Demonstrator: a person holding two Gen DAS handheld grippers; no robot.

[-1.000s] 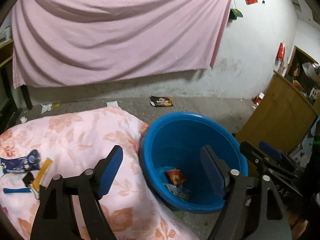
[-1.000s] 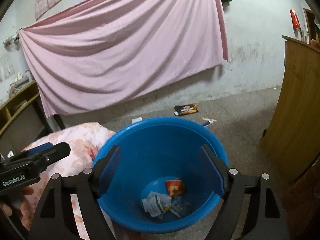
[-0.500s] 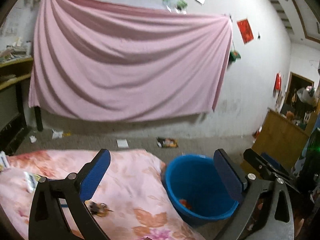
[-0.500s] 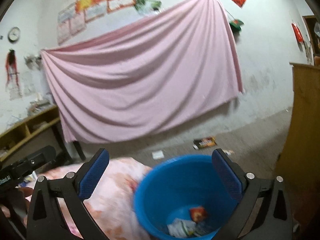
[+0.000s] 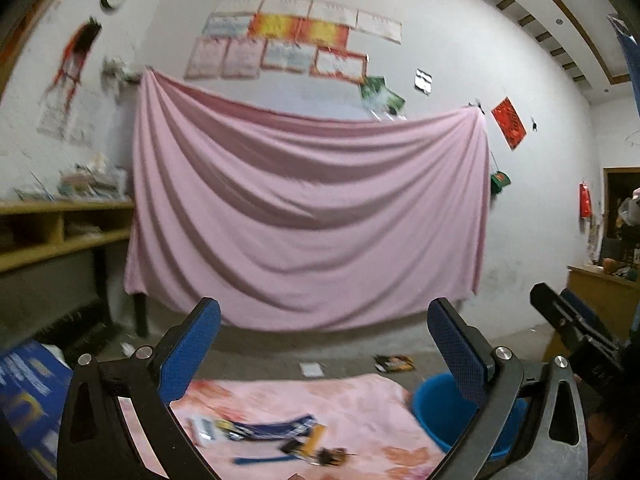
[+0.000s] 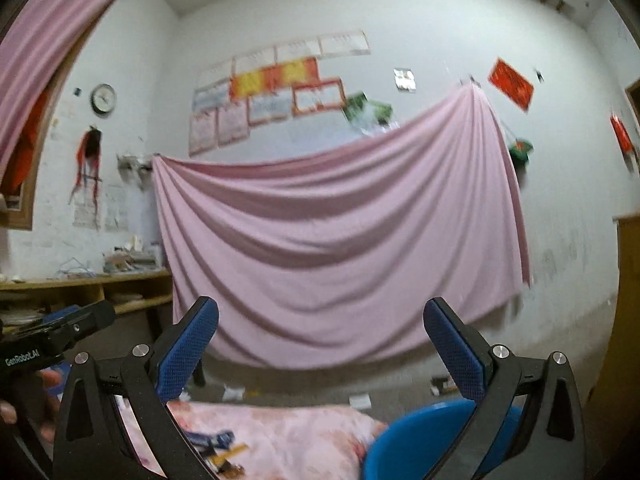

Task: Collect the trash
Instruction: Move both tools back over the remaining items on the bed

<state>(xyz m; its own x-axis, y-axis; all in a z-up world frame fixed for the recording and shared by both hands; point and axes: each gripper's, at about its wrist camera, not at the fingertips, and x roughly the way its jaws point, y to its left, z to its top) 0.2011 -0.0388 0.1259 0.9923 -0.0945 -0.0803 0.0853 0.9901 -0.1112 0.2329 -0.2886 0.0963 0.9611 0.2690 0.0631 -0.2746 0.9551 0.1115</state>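
Note:
Both grippers point level at the wall, well above the work. My left gripper [image 5: 324, 348] stands wide open with nothing between its blue pads; my right gripper [image 6: 320, 346] is equally wide and empty. Low in the left wrist view, several wrappers [image 5: 276, 432] lie on a pink floral blanket [image 5: 348, 404], among them a dark blue one and a yellow strip. The blue bucket [image 5: 436, 412] sits at the blanket's right end, partly behind my right finger. In the right wrist view the bucket [image 6: 416, 440] is at the bottom right and the wrappers [image 6: 216, 442] at the bottom left.
A pink sheet [image 5: 308, 216] hangs on the white wall. More litter lies on the concrete floor, including a dark packet [image 5: 394, 363] and white scraps [image 5: 311, 369]. Wooden shelves [image 5: 60, 236] stand left, a wooden cabinet [image 5: 600, 292] right. A blue box [image 5: 28, 384] sits lower left.
Both views swung up from looking down into the bucket to facing the wall; bucket and blanket slid to the bottom edge. Both grippers' jaws spread wider.

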